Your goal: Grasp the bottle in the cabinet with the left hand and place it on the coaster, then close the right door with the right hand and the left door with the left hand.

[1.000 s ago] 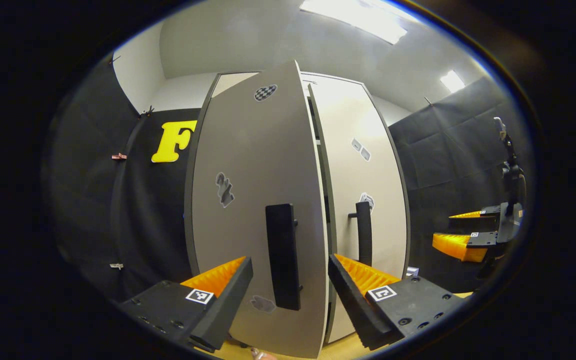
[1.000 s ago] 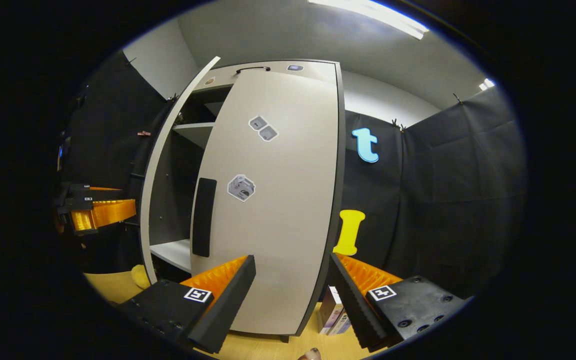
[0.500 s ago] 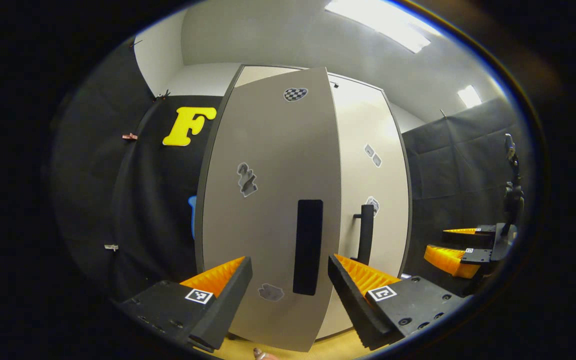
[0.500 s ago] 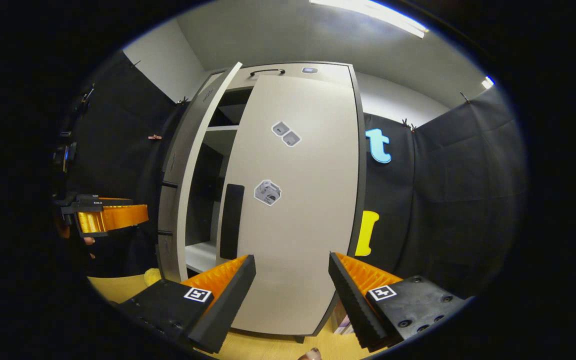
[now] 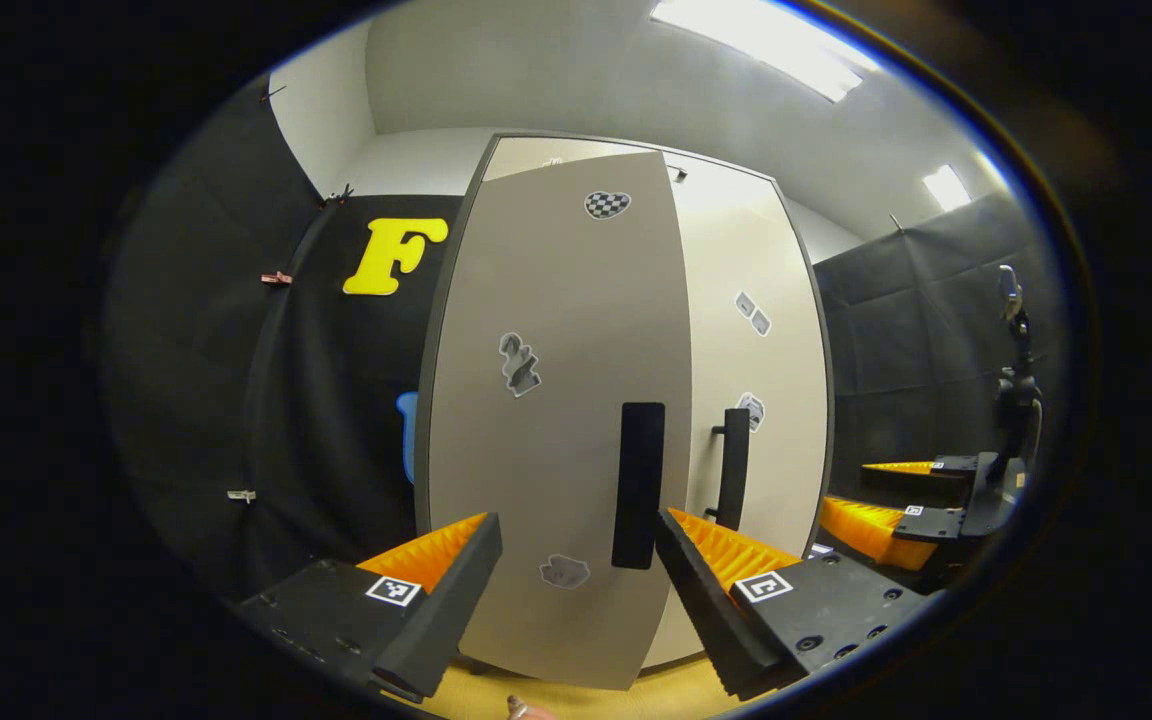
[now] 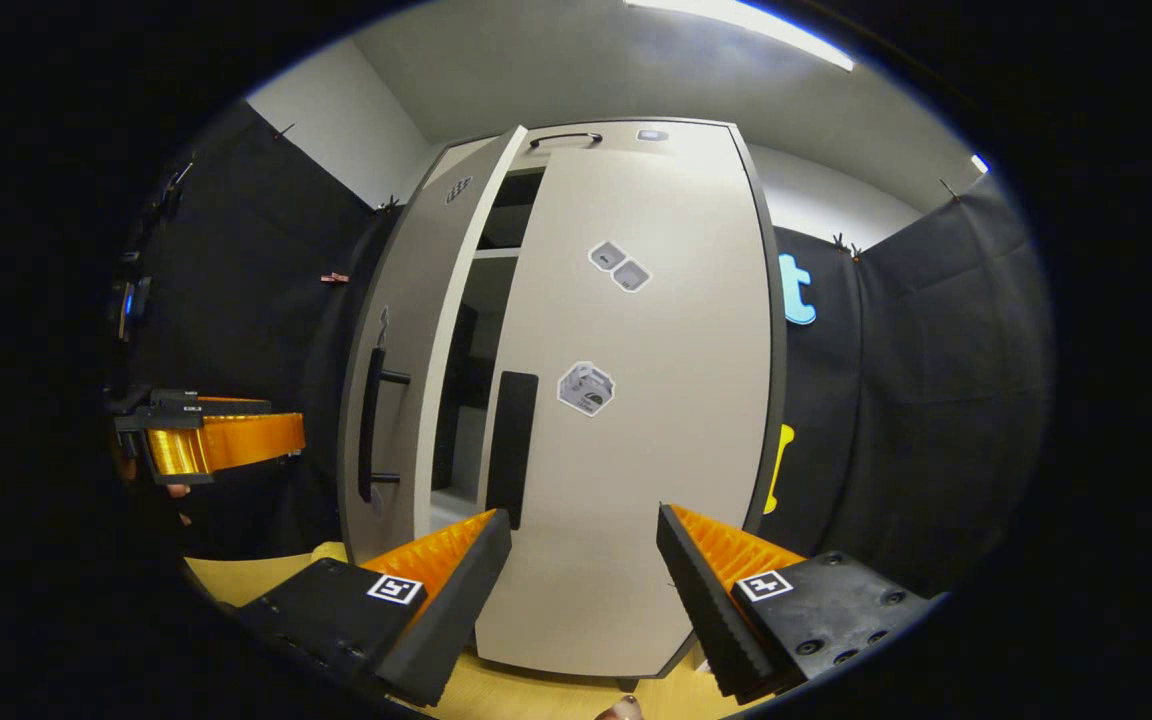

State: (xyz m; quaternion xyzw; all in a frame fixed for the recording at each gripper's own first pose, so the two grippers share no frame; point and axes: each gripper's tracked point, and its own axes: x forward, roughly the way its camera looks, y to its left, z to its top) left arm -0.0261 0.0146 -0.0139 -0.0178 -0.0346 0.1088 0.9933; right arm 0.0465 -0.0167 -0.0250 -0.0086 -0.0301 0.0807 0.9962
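In the left gripper view the cabinet's left door (image 5: 556, 380) faces me, swung nearly flush. Its black handle (image 5: 638, 485) stands just beyond my open left gripper (image 5: 577, 522), which holds nothing. The right door (image 5: 771, 360) with its handle (image 5: 733, 468) lies beside it. In the right gripper view the right door (image 6: 656, 420) looks shut or almost so. The left door (image 6: 406, 340) stands ajar there, leaving a narrow gap onto a shelf (image 6: 484, 255). My right gripper (image 6: 584, 522) is open and empty in front of the right door.
The right gripper (image 5: 881, 525) hangs off to the right in the left gripper view. The left gripper (image 6: 211, 440) hangs at the left in the right gripper view. The wooden table (image 6: 236, 580) runs under the cabinet, with a yellow thing (image 6: 331, 550) by the left door's foot.
The left door has swung inward, narrowing the gap between the doors. The right door has moved closer to flush. Both grippers stay open and have drawn slightly back.
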